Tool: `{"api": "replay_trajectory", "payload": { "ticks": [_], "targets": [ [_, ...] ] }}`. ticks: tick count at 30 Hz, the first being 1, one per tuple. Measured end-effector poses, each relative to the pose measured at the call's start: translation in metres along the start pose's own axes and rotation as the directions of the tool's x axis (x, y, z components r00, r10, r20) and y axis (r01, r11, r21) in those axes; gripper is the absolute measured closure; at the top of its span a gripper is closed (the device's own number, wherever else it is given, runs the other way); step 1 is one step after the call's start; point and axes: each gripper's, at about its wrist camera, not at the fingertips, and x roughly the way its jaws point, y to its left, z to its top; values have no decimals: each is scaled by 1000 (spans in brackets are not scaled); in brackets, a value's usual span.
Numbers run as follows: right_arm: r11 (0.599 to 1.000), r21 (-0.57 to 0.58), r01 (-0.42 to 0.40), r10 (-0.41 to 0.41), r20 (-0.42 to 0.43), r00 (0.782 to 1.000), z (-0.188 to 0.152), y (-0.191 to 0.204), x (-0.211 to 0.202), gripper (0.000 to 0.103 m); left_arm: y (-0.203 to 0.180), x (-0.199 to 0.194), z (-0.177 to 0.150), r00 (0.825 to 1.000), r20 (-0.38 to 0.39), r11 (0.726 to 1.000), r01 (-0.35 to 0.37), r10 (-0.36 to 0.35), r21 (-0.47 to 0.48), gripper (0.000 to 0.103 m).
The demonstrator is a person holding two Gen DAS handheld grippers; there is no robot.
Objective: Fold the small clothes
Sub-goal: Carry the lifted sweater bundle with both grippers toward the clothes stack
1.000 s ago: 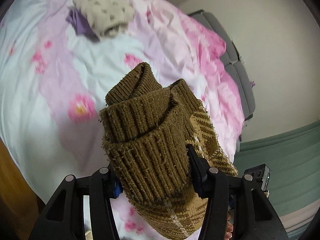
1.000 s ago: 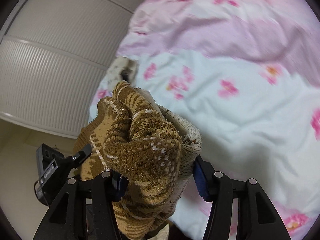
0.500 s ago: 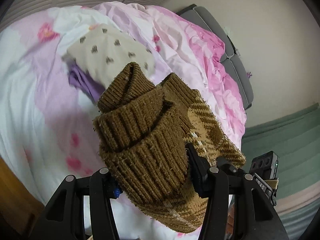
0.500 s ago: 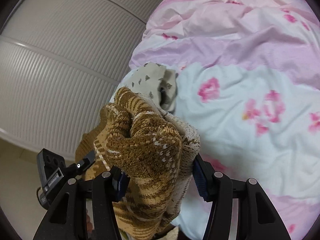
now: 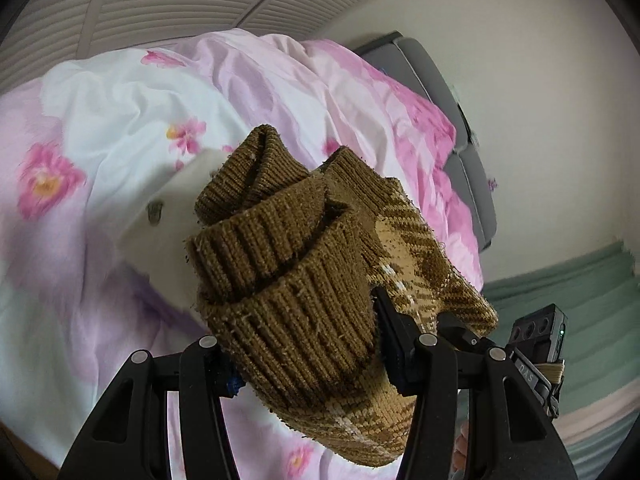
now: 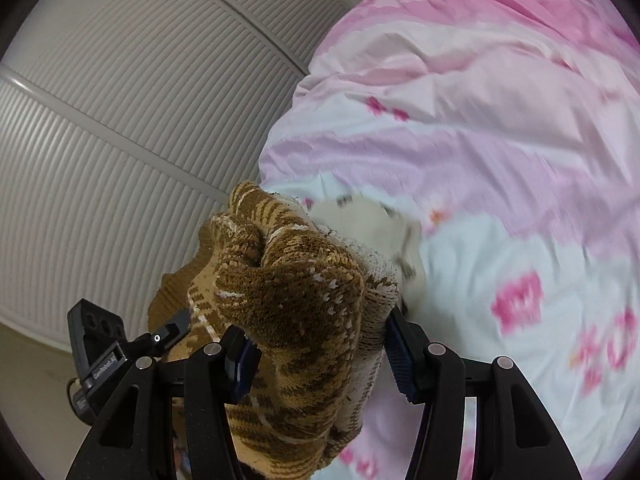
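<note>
Brown ribbed-and-plaid sock [image 5: 296, 280], pink-flowered white and pink quilt [image 5: 100, 120], cream dark-spotted cloth [image 6: 360, 220].

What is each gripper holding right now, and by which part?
Both hold the brown knit socks. The left gripper clamps the ribbed cuff end; the right gripper clamps the patterned foot end.

You can see only a little writing. In the left wrist view, a black camera block [image 5: 541, 334] sits just right of the brown sock [image 5: 296, 280], and its arm shows small pale letters, too blurry to read. In the right wrist view, the black block [image 6: 98, 344] left of the sock [image 6: 288, 280] has a tiny white label, also too small to read.
</note>
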Motion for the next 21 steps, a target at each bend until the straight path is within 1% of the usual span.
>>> {"api": "replay_trajectory", "payload": {
  "ticks": [4, 7, 9, 12, 13, 15, 16, 17, 18, 19, 21],
  "targets": [
    [999, -28, 25, -25, -7, 1000, 36, 8, 32, 47, 18, 16, 19, 999, 40, 1000, 7, -6, -25, 50],
    [997, -77, 20, -23, -29, 999, 51, 13, 60, 47, 41, 28, 24, 997, 72, 998, -18, 22, -58, 50],
    [994, -109, 28, -34, -53, 998, 58, 15, 80, 47, 59, 42, 21, 998, 48, 993, -39, 45, -112, 49],
    [982, -174, 78, -96, -103, 990, 63, 14, 110, 47, 77, 56, 11, 998, 1, 985, -60, 61, -162, 46],
    [979, -185, 85, -109, -122, 986, 63, 11, 117, 46, 78, 57, 6, 998, -11, 986, -69, 68, -149, 44],
    [979, -189, 80, -109, -147, 983, 61, 2, 121, 43, 75, 55, 1, 993, -28, 989, -113, 111, -91, 33],
    [983, -170, 74, -102, -161, 982, 60, -5, 121, 42, 72, 52, -1, 989, -36, 988, -147, 145, -49, 31],
    [988, -143, 59, -84, -175, 981, 60, -11, 120, 40, 70, 49, -1, 986, -40, 986, -162, 161, -24, 30],
    [994, -100, 31, -50, -192, 980, 60, -19, 118, 37, 67, 45, -1, 982, -45, 983, -181, 181, 6, 29],
    [998, -62, 11, -23, -206, 978, 60, -25, 115, 37, 64, 42, 1, 977, -49, 978, -206, 208, 32, 29],
    [999, -36, -4, -4, -210, 978, 57, -28, 110, 36, 57, 37, 3, 967, -42, 966, -248, 252, 73, 29]
  ]
}}
